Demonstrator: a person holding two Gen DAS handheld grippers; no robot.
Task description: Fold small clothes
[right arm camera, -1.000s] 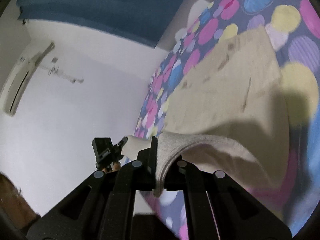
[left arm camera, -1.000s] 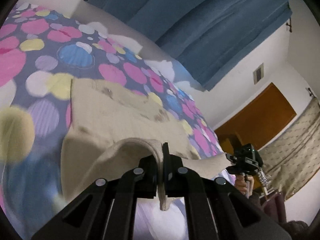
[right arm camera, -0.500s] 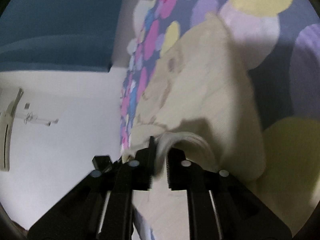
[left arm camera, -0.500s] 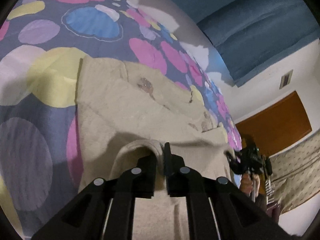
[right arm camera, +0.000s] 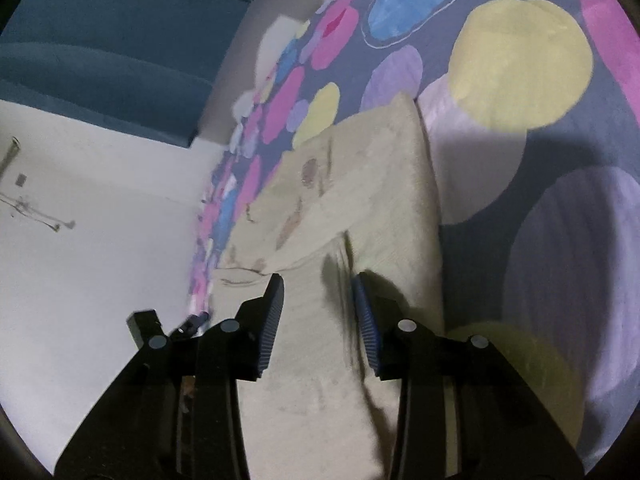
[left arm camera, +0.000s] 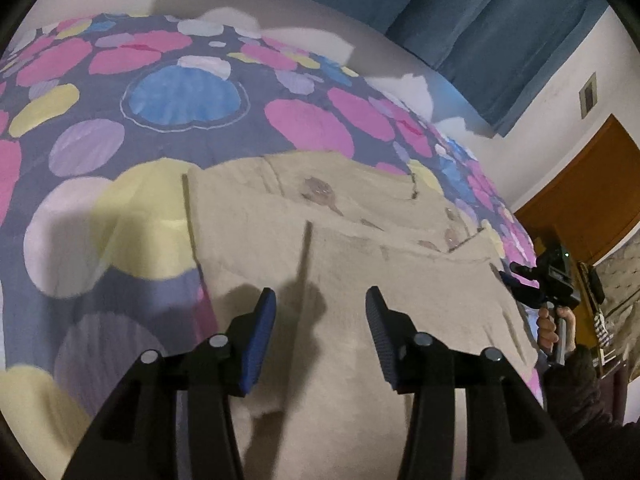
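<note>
A small beige knit garment [left arm camera: 360, 248] lies folded on the spotted bedspread [left arm camera: 184, 96], its near half laid over the far half. My left gripper [left arm camera: 320, 304] is open and empty just above the folded layer's left part. The right gripper shows at the right edge of the left wrist view [left arm camera: 548, 280], held in a hand. In the right wrist view the same garment [right arm camera: 360, 200] lies below my right gripper [right arm camera: 318, 300], which is open and empty over the fold's edge. The left gripper [right arm camera: 168, 326] peeks in at the lower left there.
The bedspread [right arm camera: 520, 64] has big pink, yellow, blue and lilac spots. Blue curtains [left arm camera: 460, 12] hang behind the bed. A brown door [left arm camera: 580, 192] and a patterned curtain stand at the right. A white wall [right arm camera: 100, 220] lies beyond the bed's far side.
Both grippers carried the garment's near edge forward over the far half, lowered it, then opened and let it go. The cloth now lies flat in a fold.
</note>
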